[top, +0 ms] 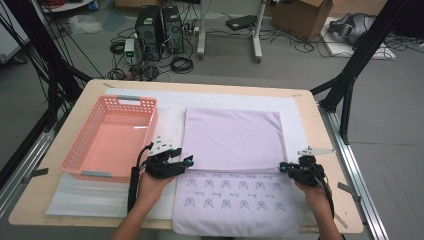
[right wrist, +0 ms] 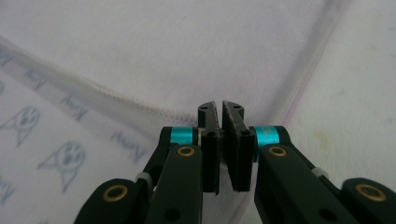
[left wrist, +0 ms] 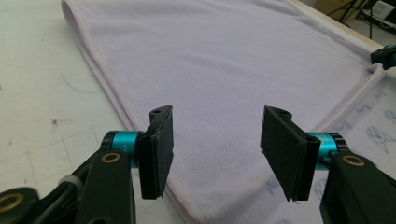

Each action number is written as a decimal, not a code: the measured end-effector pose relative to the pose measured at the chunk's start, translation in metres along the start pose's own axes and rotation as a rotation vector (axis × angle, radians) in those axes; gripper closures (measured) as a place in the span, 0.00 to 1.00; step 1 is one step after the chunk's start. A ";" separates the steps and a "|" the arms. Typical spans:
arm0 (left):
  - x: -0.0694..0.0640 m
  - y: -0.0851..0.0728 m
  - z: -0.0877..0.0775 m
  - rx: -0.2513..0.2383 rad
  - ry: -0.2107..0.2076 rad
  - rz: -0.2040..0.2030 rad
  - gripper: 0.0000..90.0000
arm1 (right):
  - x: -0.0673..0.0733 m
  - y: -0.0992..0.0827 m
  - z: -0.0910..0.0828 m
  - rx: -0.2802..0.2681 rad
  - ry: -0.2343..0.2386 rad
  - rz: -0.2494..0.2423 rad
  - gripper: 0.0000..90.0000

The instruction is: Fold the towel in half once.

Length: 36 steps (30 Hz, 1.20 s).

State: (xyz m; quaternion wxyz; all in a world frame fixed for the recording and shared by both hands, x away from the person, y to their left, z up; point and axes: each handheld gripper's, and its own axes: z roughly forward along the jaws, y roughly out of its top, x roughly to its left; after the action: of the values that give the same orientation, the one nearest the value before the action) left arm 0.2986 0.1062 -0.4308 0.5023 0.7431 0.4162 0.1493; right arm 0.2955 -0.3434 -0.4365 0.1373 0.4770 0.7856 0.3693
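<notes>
Towel [top: 232, 137] half-folded, fold edge running across between grippers: right fingers [right wrist: 223, 116] clenched on its right corner, left fingers [left wrist: 156, 140] released, straddling the left corner.

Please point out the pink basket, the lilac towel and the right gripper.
pink basket [top: 84, 142], high view, left wall.
lilac towel [top: 232, 137], high view, middle of folded layer.
right gripper [right wrist: 222, 108], right gripper view, between its tips.

high view looks down over the table [top: 325, 150]; both claw views sit close above the shared towel [top: 232, 137].
</notes>
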 end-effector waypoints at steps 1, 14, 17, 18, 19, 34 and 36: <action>-0.001 -0.002 -0.002 0.003 0.001 0.002 0.49 | 0.002 -0.005 -0.003 -0.006 -0.008 -0.015 0.95; 0.001 -0.027 -0.019 0.051 0.035 0.016 0.56 | 0.011 -0.029 -0.014 -0.080 -0.048 -0.081 0.92; 0.000 -0.026 -0.016 0.058 0.033 0.048 0.57 | 0.012 -0.030 -0.016 -0.076 -0.059 -0.096 0.91; -0.001 -0.026 -0.014 0.061 0.038 0.062 0.57 | 0.012 -0.031 -0.017 -0.078 -0.060 -0.094 0.91; -0.002 -0.026 -0.013 0.065 0.034 0.081 0.58 | 0.011 -0.032 -0.018 -0.081 -0.059 -0.089 0.92; -0.010 -0.023 -0.001 0.084 0.066 0.172 0.95 | 0.007 -0.033 -0.022 -0.108 -0.045 -0.043 0.92; -0.010 -0.023 -0.004 0.074 0.059 0.155 0.95 | 0.006 -0.034 -0.024 -0.109 -0.046 -0.040 0.93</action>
State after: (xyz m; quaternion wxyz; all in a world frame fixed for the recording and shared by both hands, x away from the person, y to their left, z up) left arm 0.2792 0.1047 -0.4471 0.4488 0.7864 0.3774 0.1941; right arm 0.2573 -0.3583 -0.4433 0.1887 0.4615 0.7703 0.3977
